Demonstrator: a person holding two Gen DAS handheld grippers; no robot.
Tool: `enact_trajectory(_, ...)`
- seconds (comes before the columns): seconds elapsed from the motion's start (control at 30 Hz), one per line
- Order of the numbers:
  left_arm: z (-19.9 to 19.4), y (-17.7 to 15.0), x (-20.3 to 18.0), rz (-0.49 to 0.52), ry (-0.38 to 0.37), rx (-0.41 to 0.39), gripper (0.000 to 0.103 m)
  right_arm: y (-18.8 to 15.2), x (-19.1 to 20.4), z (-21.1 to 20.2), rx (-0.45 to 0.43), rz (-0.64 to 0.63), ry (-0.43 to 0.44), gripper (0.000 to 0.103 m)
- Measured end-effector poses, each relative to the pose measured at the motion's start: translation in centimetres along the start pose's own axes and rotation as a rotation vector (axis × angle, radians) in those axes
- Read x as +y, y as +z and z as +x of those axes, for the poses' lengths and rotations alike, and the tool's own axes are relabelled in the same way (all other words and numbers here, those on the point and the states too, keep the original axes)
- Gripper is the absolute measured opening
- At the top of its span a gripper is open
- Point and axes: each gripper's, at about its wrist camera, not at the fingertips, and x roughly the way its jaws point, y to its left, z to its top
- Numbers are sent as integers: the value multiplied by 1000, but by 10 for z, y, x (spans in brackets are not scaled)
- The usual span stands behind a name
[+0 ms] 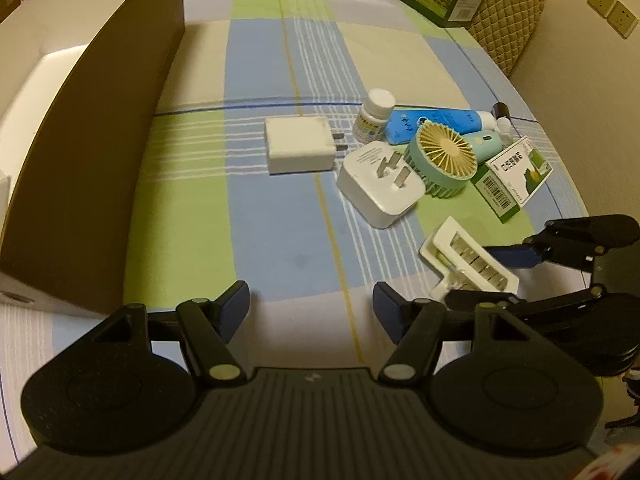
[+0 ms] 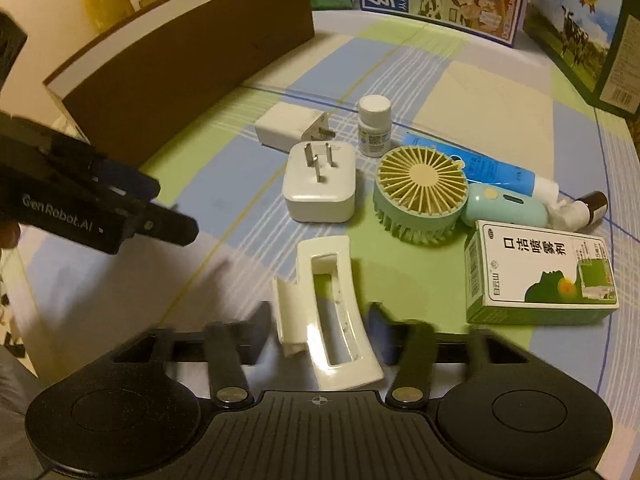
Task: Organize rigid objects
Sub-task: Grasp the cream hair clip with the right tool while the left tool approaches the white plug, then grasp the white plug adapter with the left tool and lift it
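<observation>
Right between the right gripper's (image 2: 318, 330) spread fingers sits the cream hair clip (image 2: 328, 320), not clearly pinched, while the left gripper (image 1: 311, 308) hangs wide open over bare tablecloth (image 1: 280, 220), then the plug adapter (image 2: 320, 184), green fan (image 2: 420, 196), spray box (image 2: 536, 272), pill bottle (image 2: 375, 126), and the brown box (image 2: 192, 52) behind, insides hidden.

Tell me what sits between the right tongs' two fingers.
The cream hair claw clip lies between the fingers of the right tongs, jaws spread on either side of it; contact is unclear. The right wrist view shows this best.
</observation>
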Motion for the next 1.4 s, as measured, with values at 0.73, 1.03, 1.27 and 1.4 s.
enact_trajectory(0.73,24,43,-48,357,-113,-212,42,-3,-53,-60,-132,298,-135,37)
enact_trajectory(1.03,40,45,-49,452,-130,-212,28,-14,-67,-69,-134,377,-169,37)
enact_trajectory(1.27,42,40,-48,457,-144,-245,17,-14,-73,-67,-133,405,-178,37)
enact_trajectory(1.4,40,38,-51,457,-127,-250,16,-11,-72,-66,-136,404,-178,37)
